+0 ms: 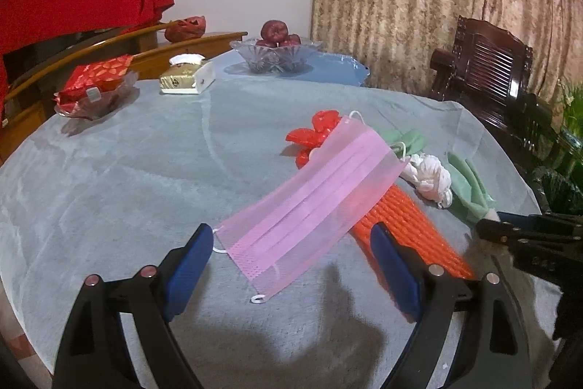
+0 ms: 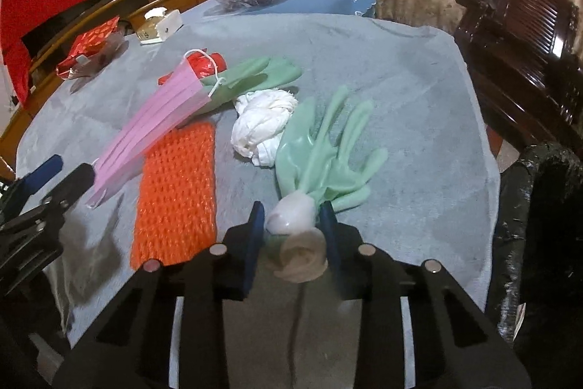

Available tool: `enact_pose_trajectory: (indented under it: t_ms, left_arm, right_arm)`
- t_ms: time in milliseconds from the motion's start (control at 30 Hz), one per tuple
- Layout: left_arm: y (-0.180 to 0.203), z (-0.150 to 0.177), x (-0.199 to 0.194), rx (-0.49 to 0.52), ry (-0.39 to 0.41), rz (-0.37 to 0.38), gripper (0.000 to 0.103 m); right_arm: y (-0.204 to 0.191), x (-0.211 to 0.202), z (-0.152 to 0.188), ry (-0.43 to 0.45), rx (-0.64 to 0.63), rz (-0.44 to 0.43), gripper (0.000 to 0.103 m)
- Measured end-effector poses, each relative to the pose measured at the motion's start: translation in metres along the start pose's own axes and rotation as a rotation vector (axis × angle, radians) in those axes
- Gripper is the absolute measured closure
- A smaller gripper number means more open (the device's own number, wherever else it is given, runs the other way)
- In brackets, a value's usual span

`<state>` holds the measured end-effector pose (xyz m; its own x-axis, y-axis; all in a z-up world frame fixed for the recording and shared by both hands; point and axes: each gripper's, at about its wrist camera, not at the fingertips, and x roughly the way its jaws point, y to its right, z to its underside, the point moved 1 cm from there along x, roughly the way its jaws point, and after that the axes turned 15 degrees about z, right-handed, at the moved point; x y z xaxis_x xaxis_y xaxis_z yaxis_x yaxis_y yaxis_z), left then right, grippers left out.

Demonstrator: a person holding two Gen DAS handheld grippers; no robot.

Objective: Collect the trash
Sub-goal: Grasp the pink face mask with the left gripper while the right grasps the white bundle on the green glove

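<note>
Pale green rubber is bunching between the right gripper point(image 2: 291, 236), whose jaws are pinching narrow on the whitish cuff of the nearer green glove point(image 2: 328, 148) at the near edge of the tabletop point(image 2: 419, 79). The left gripper point(image 1: 291, 257) is hovering with jaws wide, holding nothing, around the near end of the pink face mask point(image 1: 309, 203) draped over the orange mesh sleeve point(image 2: 175, 192). Beyond are lying a white wad point(image 2: 262, 126), a second green glove point(image 2: 255, 72) and red plastic point(image 2: 207, 64). I'd say pickup is underway; next comes lifting the glove clear towards a bin, perhaps the black bag point(image 2: 539, 225) alongside. No writing is readable.
</note>
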<state>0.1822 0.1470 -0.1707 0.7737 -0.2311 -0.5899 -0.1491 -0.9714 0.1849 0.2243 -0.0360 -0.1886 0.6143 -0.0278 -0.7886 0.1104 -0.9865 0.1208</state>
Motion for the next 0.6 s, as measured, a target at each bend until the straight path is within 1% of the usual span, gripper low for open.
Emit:
enact_pose_trajectory:
  t_ms: [233,367,467,533,567,600]
  left_arm:
    - [0.007,-0.001,0.015,0.026,-0.051,0.007,0.017]
    - [0.003,-0.002,0.029,0.014,-0.102,-0.016,0.017]
    - [0.001,-0.003,0.038,0.007,-0.139,-0.006,0.020]
    - [0.001,-0.001,0.045,0.005,-0.171,0.005,0.030]
    - [0.001,0.000,0.048,0.003,-0.191,0.014,0.040]
    - [0.000,0.000,0.052,0.001,-0.215,0.026,0.055]
  right_arm:
    - [0.008,-0.013,0.008,0.005,-0.002,-0.012,0.075]
    - [0.007,-0.016,0.011,0.011,-0.025,-0.008,0.075]
    - [0.008,-0.015,0.013,0.004,-0.021,-0.011,0.075]
    - [0.009,-0.015,0.014,0.001,-0.017,-0.010,0.075]
    - [0.009,-0.014,0.014,0.001,-0.017,-0.011,0.074]
    - [0.009,-0.014,0.014,0.004,-0.021,-0.010,0.074]
